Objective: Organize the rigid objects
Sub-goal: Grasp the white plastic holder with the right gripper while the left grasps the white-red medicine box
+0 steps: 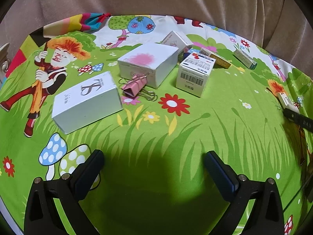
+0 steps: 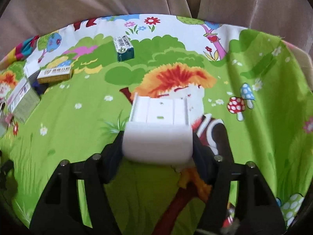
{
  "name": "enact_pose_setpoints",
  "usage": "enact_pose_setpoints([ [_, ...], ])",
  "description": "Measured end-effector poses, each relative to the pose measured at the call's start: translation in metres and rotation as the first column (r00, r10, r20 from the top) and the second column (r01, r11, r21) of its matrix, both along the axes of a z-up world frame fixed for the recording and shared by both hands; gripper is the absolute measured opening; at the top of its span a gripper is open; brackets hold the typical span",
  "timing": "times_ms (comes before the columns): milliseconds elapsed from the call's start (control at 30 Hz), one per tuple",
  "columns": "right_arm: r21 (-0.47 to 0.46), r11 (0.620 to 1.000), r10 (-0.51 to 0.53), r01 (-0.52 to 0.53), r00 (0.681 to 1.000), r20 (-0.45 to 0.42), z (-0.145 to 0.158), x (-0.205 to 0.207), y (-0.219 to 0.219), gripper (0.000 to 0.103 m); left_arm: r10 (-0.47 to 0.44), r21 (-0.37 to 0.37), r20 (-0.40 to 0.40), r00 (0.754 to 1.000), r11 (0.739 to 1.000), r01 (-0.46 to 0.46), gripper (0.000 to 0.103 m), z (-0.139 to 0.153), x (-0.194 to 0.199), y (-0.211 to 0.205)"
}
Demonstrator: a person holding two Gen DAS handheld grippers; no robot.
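The right gripper point(image 2: 157, 146) was clamped on a white plastic block point(image 2: 158, 129), its pads pressed against the block's two sides. The block sat on the right part of the cartoon cloth point(image 2: 78, 156), well apart from the other things; whether it had left the cloth could not be told. The left gripper point(image 1: 154, 162) hung with its jaws spread and nothing between them, low over bare green cloth at the near edge.

The step in hand looked like picking up the stray block. The rest of the pile lay to the left and farther off: a large white box point(image 1: 148, 64), a long white box point(image 1: 88, 101), a pink binder clip point(image 1: 136, 87), a barcode box point(image 1: 195, 74), a yellow box point(image 1: 221, 60) and a green-ended box point(image 1: 245, 58).

The next move probably called for lifting the block clear and carrying it left toward that group, setting it in a gap without knocking the small boxes.
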State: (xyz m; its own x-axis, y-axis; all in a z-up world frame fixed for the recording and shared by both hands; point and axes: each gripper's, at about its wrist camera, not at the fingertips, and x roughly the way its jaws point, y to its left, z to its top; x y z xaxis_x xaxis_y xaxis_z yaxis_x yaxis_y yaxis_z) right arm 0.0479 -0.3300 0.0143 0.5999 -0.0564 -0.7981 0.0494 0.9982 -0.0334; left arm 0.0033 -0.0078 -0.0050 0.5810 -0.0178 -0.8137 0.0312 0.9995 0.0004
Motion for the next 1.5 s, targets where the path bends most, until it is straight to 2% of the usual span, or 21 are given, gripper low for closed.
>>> enact_pose_setpoints([
  [167, 0.013, 1.000, 0.007, -0.007, 1.000, 0.009, 0.000, -0.005, -0.002, 0.068, -0.155, 0.007, -0.026, 0.988, 0.988, 0.155, 0.103, 0.001, 0.044, -0.036],
  [367, 0.018, 1.000, 0.010, -0.010, 1.000, 0.010, -0.001, -0.007, -0.001, 0.069, -0.216, 0.007, -0.015, 0.976, 0.976, 0.216, 0.103, 0.000, 0.118, -0.057],
  [400, 0.021, 1.000, 0.011, -0.011, 1.000, 0.010, -0.001, -0.007, -0.001, 0.069, -0.234, 0.004, -0.010, 0.972, 0.972, 0.234, 0.093, 0.001, 0.122, -0.060],
  [433, 0.022, 1.000, 0.011, -0.011, 1.000, 0.009, -0.001, -0.007, -0.001, 0.069, -0.255, 0.002, 0.006, 0.967, 0.967, 0.255, 0.069, 0.004, 0.118, -0.063],
  [467, 0.023, 1.000, 0.011, -0.012, 1.000, 0.009, -0.001, -0.007, -0.001, 0.070, -0.281, -0.001, 0.017, 0.960, 0.960, 0.281, 0.053, 0.007, 0.112, -0.066],
  [500, 0.027, 1.000, 0.012, -0.012, 1.000, 0.009, -0.001, -0.007, -0.001, 0.071, -0.305, 0.003, 0.024, 0.952, 0.952, 0.305, 0.041, 0.009, 0.105, -0.071],
  [533, 0.032, 0.999, 0.016, -0.017, 1.000, 0.008, -0.002, -0.007, -0.001, 0.073, -0.323, 0.000, 0.022, 0.946, 0.946, 0.323, 0.041, 0.009, 0.091, -0.075],
  [600, 0.032, 0.999, 0.037, -0.037, 0.999, 0.002, -0.003, -0.005, 0.001, 0.080, -0.328, -0.006, 0.032, 0.944, 0.945, 0.328, 0.041, 0.007, 0.068, -0.082],
  [767, 0.038, 0.998, 0.055, -0.055, 0.998, -0.004, -0.004, -0.004, 0.004, 0.086, -0.296, -0.009, 0.047, 0.954, 0.955, 0.297, 0.042, 0.008, 0.006, -0.081],
  [800, 0.037, 0.998, 0.057, -0.057, 0.998, -0.005, -0.004, -0.004, 0.004, 0.087, -0.294, 0.002, 0.055, 0.954, 0.956, 0.294, 0.046, 0.007, -0.001, -0.081],
  [867, 0.034, 0.998, 0.058, -0.058, 0.998, -0.008, -0.004, -0.002, 0.005, 0.089, -0.279, 0.015, 0.050, 0.959, 0.960, 0.279, 0.068, 0.006, 0.002, -0.080],
  [900, 0.034, 0.998, 0.058, -0.057, 0.998, -0.009, -0.004, -0.001, 0.005, 0.090, -0.263, 0.001, 0.035, 0.964, 0.965, 0.263, 0.087, 0.005, 0.007, -0.079],
  [933, 0.036, 0.998, 0.055, -0.055, 0.998, -0.010, -0.005, 0.000, 0.005, 0.090, -0.250, -0.018, 0.018, 0.968, 0.968, 0.250, 0.095, 0.004, 0.015, -0.078],
  [1067, 0.037, 0.998, 0.052, -0.052, 0.999, -0.010, -0.005, 0.001, 0.004, 0.090, -0.232, 0.010, 0.002, 0.973, 0.973, 0.232, 0.100, 0.002, 0.020, -0.084],
  [1367, 0.034, 0.998, 0.051, -0.051, 0.999, -0.009, -0.005, 0.001, 0.003, 0.089, -0.234, 0.008, -0.006, 0.972, 0.972, 0.234, 0.102, 0.000, 0.024, -0.083],
  [1400, 0.035, 0.998, 0.050, -0.050, 0.999, -0.006, -0.004, 0.000, 0.003, 0.069, -0.241, 0.004, 0.005, 0.971, 0.971, 0.241, 0.088, 0.002, 0.022, -0.082],
  [1433, 0.037, 0.998, 0.042, -0.042, 0.999, 0.017, -0.001, -0.003, 0.001, 0.067, -0.251, 0.007, 0.037, 0.967, 0.968, 0.251, 0.050, 0.006, 0.016, -0.082],
  [1467, 0.057, 0.997, 0.052, -0.053, 0.998, 0.017, 0.000, -0.005, 0.000, 0.067, -0.263, 0.016, 0.055, 0.963, 0.965, 0.263, 0.042, 0.008, 0.008, -0.084],
  [1500, 0.066, 0.996, 0.057, -0.058, 0.998, 0.022, 0.001, -0.007, -0.001, 0.067, -0.261, 0.029, 0.050, 0.964, 0.965, 0.260, 0.041, 0.008, 0.004, -0.084],
])
